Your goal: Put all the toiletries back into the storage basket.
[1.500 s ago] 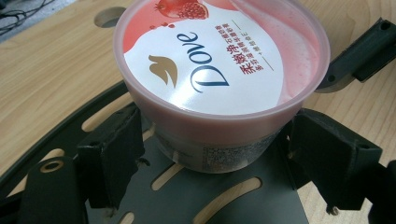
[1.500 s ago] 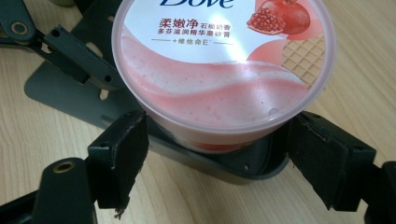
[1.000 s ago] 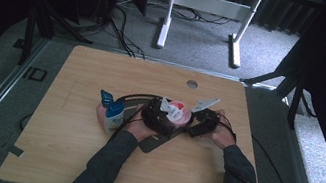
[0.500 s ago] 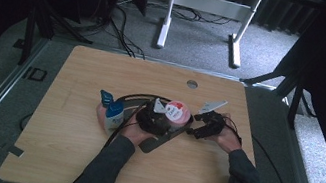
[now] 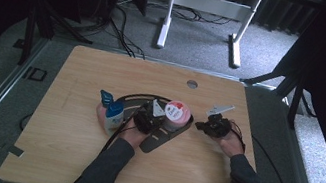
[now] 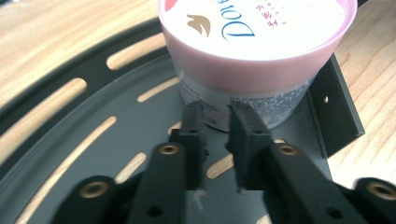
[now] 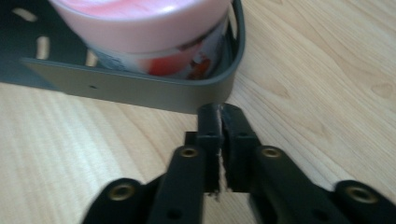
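Sitting already in the dark slotted metal tray point(image 5: 158, 139) on the wooden desk point(image 5: 65, 145), pink-lidded white plastic cream jar point(image 5: 177, 113), released by left gripper point(image 6: 217, 122), jaws just narrowed to an empty slit, right gripper point(image 7: 220, 122) pinched fully closed on nothing beside the tray rim, only withdrawal seemingly left.

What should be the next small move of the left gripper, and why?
Probably back off slightly and reopen: the left gripper, jaws just closing with nothing between, stands too narrow for the pink jar just ahead in the black tray.
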The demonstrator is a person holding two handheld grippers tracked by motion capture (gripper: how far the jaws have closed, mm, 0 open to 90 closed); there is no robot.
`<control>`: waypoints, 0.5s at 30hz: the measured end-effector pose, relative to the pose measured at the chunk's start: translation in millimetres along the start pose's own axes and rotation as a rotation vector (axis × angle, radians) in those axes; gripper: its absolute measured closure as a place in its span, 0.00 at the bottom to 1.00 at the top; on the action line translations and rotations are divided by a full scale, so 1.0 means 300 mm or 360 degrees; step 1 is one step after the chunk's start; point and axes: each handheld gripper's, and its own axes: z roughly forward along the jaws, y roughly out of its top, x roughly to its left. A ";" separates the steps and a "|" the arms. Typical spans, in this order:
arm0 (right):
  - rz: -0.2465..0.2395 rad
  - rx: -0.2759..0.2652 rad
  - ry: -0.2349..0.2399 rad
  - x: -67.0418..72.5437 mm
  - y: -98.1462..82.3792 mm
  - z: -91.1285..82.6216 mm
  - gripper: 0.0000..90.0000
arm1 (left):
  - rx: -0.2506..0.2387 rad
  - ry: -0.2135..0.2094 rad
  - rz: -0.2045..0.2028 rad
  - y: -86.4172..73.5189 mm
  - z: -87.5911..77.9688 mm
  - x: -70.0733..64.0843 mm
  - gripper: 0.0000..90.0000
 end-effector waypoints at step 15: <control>0.0108 0.0071 -0.0104 -0.026 0.014 0.063 1.00 | -0.0004 0.0139 -0.0224 0.035 0.044 0.017 1.00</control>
